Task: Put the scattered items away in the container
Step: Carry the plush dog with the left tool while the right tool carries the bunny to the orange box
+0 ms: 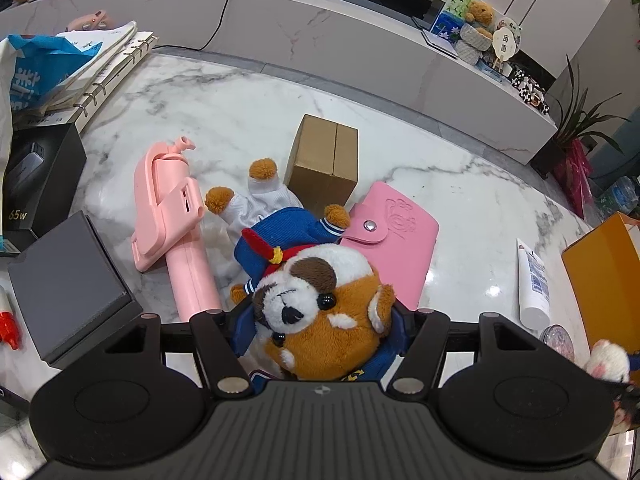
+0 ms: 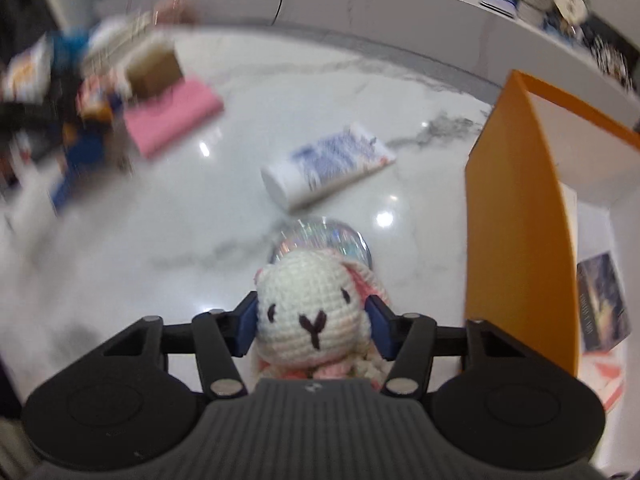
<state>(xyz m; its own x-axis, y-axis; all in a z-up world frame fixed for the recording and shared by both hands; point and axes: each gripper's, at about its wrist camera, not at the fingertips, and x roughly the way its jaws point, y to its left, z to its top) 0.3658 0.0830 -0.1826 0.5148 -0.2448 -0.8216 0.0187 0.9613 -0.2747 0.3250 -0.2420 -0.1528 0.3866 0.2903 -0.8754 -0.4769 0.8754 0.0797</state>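
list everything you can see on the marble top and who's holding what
plush dog: 1, brown and white, blue sailor outfit, between the left gripper's fingers
crochet bunny: 1, white with pink, between the right gripper's fingers
pink wallet: 1, snap flap, flat beside the dog
cardboard box: 1, brown, shut, behind the dog
pink folding gadget: 1, lying left of the dog
white tube: 1, blue print, lying on its side
glitter disc: 1, silvery, behind the bunny
orange container: 1, open, right side, a book inside
dark slab: 1, grey-black, left
left gripper: shut on the dog
right gripper: shut on the bunny
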